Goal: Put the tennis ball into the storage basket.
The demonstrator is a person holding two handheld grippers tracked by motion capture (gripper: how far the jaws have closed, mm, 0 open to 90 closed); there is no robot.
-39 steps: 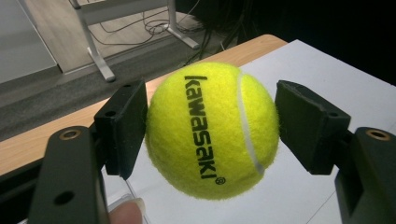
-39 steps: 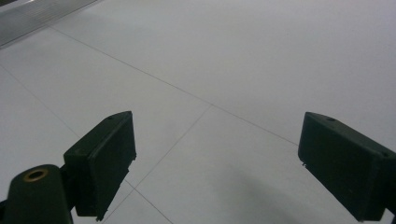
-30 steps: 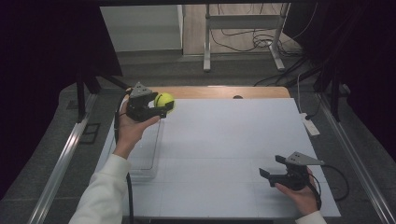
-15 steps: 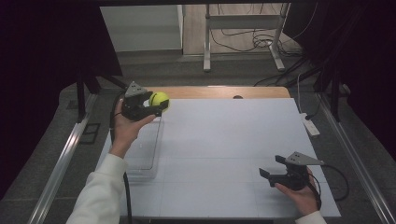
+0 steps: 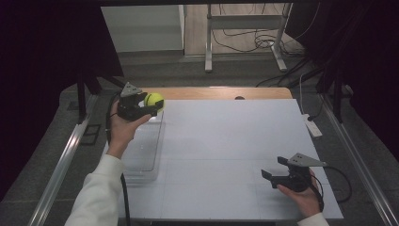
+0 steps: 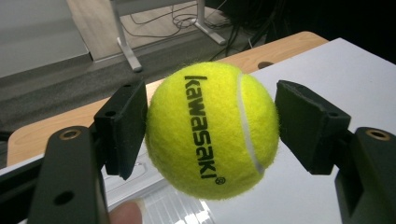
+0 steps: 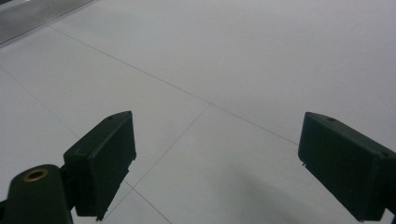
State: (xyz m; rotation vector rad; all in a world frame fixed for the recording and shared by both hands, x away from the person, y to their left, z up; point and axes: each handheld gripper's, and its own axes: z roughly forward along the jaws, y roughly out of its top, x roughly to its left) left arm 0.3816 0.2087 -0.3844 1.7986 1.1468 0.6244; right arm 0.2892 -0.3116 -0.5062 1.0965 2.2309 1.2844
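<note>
A yellow-green tennis ball (image 5: 154, 99) printed "kawasaki" (image 6: 210, 130) sits between the two black jaws of my left gripper (image 5: 151, 106), which is shut on it. The pads (image 6: 123, 126) press on both sides of the ball. A hand holds this gripper in the air above the far left corner of the white table (image 5: 226, 141), over the far end of a clear plastic tray (image 5: 143, 150). My right gripper (image 5: 273, 167) rests low near the table's front right, its jaws open (image 7: 229, 163) with nothing but bare white tabletop between them.
The clear tray lies along the table's left side. A wooden edge (image 5: 221, 92) runs along the far side of the white top. A small white device (image 5: 313, 126) lies at the right edge. Metal stand legs (image 5: 209, 42) and cables are on the floor beyond.
My left gripper has drifted slightly to the left with the ball held in it. The right gripper has stayed where it was.
</note>
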